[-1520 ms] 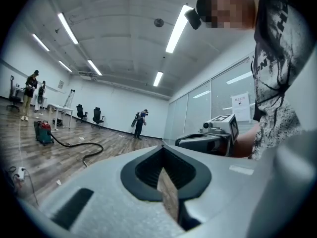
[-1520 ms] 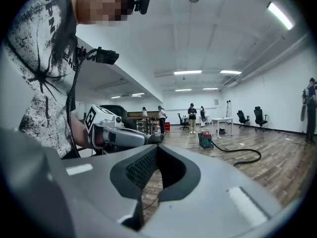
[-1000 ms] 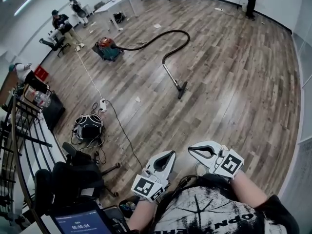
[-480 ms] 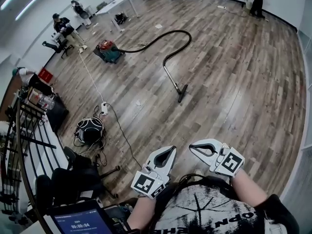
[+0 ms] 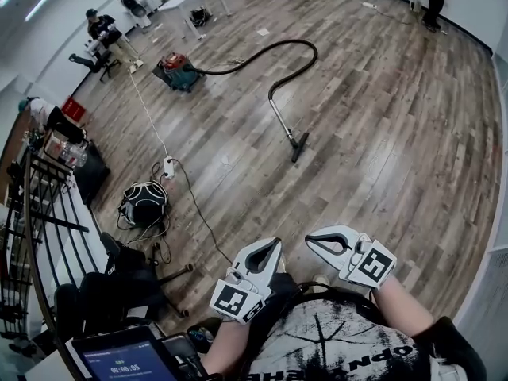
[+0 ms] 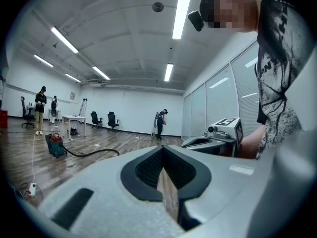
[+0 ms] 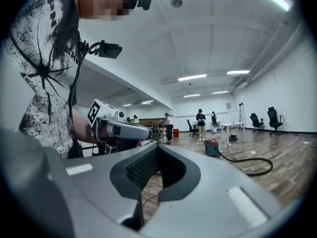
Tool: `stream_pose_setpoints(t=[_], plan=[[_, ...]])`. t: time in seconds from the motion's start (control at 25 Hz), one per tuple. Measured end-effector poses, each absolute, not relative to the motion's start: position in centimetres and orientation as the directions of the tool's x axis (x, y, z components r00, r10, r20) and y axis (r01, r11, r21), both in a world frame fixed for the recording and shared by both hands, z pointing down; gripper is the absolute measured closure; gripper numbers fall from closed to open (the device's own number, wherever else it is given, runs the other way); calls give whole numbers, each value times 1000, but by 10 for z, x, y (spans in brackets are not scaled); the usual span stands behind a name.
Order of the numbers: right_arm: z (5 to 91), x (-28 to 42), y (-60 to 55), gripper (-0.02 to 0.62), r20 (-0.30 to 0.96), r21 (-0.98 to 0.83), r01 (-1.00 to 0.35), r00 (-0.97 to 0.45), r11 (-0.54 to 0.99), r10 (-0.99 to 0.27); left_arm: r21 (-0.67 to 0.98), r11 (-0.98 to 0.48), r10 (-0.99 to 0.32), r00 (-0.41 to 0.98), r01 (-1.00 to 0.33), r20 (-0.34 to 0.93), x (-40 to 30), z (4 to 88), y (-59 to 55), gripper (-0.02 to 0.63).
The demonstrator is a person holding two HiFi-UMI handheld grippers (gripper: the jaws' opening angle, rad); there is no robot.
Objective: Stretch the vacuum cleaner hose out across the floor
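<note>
Two claws idle: left claw [image 5: 275,246], right claw [image 5: 311,244], each pressed together and empty, well apart from the vacuum cleaner [image 5: 176,71], presumably because nothing is within reach. Hose [image 5: 270,54] curls from it across the floor [image 5: 381,133], not yet straightened.

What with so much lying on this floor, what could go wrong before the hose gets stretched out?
1. The black cable by the power strip lies near the walking path; it could trip the person.
2. Pulling the hose may drag the vacuum cleaner and tug the white cord beside it.
3. The left gripper and right gripper are shut and empty, far from the hose; they must open first.
</note>
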State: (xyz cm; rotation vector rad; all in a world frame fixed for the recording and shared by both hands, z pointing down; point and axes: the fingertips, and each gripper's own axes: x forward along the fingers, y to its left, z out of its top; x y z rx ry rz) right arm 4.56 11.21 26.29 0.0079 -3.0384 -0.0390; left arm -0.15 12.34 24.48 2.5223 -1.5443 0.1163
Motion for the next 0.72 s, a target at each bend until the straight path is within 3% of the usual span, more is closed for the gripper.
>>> stream_pose_setpoints(t=[0.4,0.72], plan=[[272,-24,35,589,182,58,-66,-980,996,-76,143,-488,-853,505,-861,130,-76,253,42,606],[243,-129,-17,589,99,60,-125,-987,990,-130,154,-532,-826,550,-833,122,-182,244,-13,606]])
